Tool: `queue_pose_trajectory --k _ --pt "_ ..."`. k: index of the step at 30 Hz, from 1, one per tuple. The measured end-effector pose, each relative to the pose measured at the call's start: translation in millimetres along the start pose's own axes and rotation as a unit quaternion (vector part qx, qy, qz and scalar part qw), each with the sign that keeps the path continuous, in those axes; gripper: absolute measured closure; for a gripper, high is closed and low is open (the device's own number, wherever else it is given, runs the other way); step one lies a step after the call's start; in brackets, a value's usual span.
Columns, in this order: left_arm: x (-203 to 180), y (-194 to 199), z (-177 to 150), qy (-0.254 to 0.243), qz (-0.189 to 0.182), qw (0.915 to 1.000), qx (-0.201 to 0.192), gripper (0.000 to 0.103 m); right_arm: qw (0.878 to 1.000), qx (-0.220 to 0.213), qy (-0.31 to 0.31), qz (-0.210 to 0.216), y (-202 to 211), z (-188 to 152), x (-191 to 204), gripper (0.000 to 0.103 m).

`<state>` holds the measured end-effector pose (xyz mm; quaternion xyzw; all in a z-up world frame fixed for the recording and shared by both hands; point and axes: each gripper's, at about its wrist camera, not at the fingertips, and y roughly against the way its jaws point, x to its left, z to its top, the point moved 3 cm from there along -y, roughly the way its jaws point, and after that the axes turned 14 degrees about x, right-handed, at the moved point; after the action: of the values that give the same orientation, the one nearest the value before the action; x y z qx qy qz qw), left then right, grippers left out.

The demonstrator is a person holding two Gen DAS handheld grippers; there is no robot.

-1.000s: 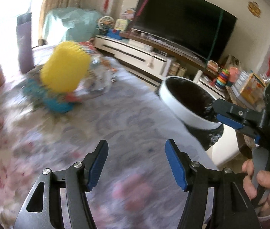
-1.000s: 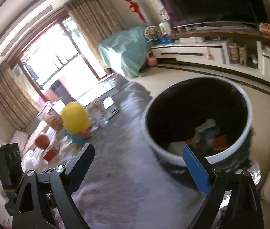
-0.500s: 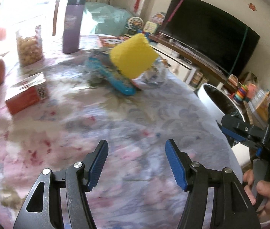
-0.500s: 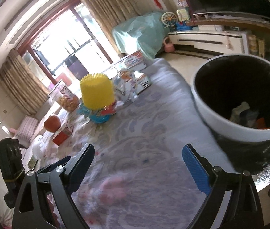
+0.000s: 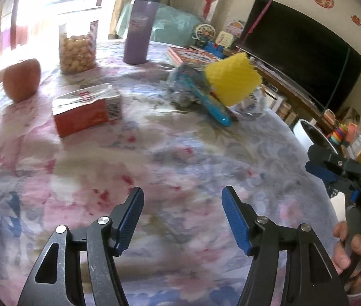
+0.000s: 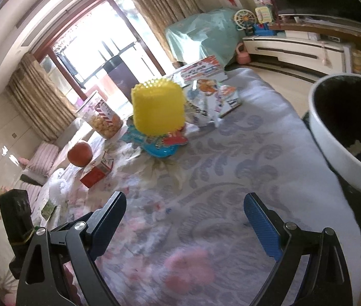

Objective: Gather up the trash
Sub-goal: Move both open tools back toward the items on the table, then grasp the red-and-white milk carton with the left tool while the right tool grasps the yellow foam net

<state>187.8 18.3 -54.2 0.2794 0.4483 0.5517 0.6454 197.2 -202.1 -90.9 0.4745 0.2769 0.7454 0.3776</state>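
Observation:
A white trash bin [image 6: 343, 137] with a black liner stands off the table's right edge, with some rubbish inside; its rim also shows in the left wrist view [image 5: 308, 132]. On the floral tablecloth [image 5: 170, 163] lie a red and white carton [image 5: 86, 109], a crumpled clear wrapper [image 5: 183, 94] and snack wrappers [image 6: 206, 99]. My left gripper [image 5: 183, 219] is open and empty above the cloth. My right gripper [image 6: 184, 225] is open and empty, left of the bin.
A yellow spiky cup [image 5: 234, 81] sits on a blue toy [image 5: 216, 107]. An apple [image 5: 22, 79], a jar of snacks [image 5: 77, 48], a purple flask [image 5: 139, 28] and a book [image 5: 190, 56] stand further back. A TV [image 5: 300, 48] is behind.
Both grippers have swung left, away from the bin and toward the table's items. The bin has slid to the right edge of both views. Both grippers stay open.

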Motion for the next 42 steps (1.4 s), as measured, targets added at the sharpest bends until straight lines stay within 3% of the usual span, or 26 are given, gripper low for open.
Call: queue_pose_trajectory --k 11,18,23,34,37,38,39,40,42 --pt "51.3 5.5 15.9 0.029 0.025 0.9993 -0.001 0.029 1.0 0.003 0.017 0.012 -31.3 17.0 26.7 0.008" --pt "84.1 2.7 44.1 0.002 0.061 0.9981 0.005 0.024 1.0 0.001 0.014 0.016 -46.0 33.6 31.3 0.009" --pt "100.4 -11.5 68.9 -0.024 0.057 0.9978 0.024 0.023 1.0 -0.003 0.008 0.018 -54.9 47.3 32.2 0.009" --pt "100.9 -31.9 93.5 -0.074 0.059 0.9955 0.006 0.022 0.999 -0.028 -0.022 0.028 -73.2 80.5 26.4 0.009" --pt "95.1 -34.1 92.6 -0.079 0.072 0.9943 -0.005 0.024 0.998 -0.037 -0.03 0.029 -74.7 87.0 22.1 0.021" --pt "92.9 -35.0 92.1 -0.08 0.072 0.9942 -0.005 0.028 0.999 -0.037 -0.03 0.024 -74.8 88.5 20.4 0.039" --pt "90.5 -35.5 91.5 -0.081 0.069 0.9943 -0.006 0.041 0.999 -0.035 -0.03 0.021 -75.4 89.8 19.8 0.058" --pt "87.4 -35.6 90.3 -0.082 0.065 0.9946 -0.005 0.051 0.999 -0.032 -0.03 0.019 -74.8 89.7 18.3 0.063" --pt "84.3 -38.3 89.3 -0.079 0.053 0.9955 0.006 0.084 0.999 -0.036 -0.026 0.02 -70.0 87.0 16.9 0.074"
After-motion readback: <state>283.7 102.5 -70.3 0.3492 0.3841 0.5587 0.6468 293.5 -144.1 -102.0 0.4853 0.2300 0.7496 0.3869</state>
